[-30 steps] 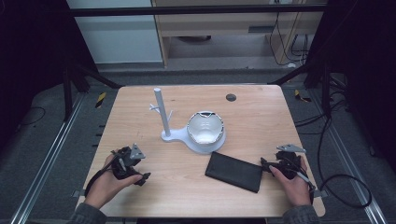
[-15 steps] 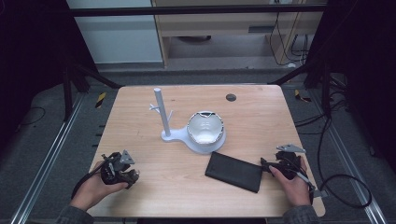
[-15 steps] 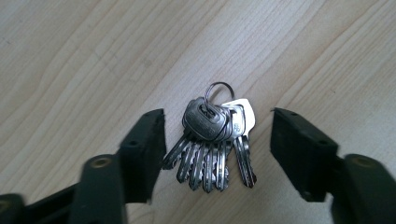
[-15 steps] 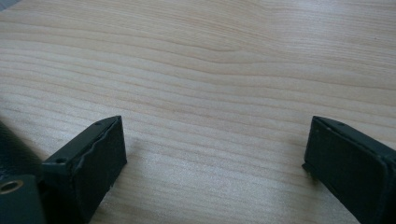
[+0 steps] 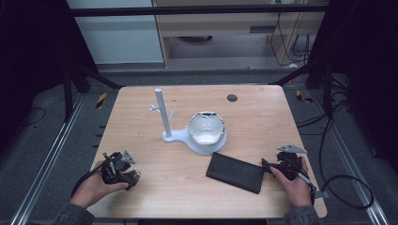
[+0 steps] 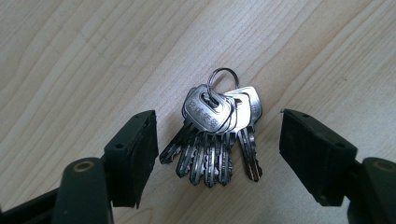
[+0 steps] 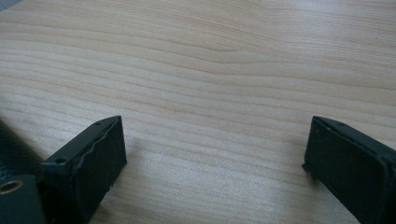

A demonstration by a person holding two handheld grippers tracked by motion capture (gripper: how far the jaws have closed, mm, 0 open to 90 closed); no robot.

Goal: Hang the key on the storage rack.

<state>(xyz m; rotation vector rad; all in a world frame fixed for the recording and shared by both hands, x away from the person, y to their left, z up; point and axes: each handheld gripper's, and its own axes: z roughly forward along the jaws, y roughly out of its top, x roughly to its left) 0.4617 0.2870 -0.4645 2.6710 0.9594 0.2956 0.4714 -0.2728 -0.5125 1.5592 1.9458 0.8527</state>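
From above, I saw my left gripper (image 5: 123, 169) angled down near the table's (image 5: 263, 112) front-left corner. Its own view showed jaws just reopened, straddling the untouched bunch of keys (image 6: 215, 135). My right gripper (image 7: 212, 163) gaped empty.

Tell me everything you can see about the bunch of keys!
The bunch of keys is about six silvery metal keys, threaded together on one thin wire ring. They lie flat on the pale wooden table, fanned out a little, heads by the ring and toothed blades pointing toward the camera. The top key has stamped lettering too small to read. The left hand-held gripper sits around them with its black jaws apart, one on each side, not touching. Only the table touches the keys.
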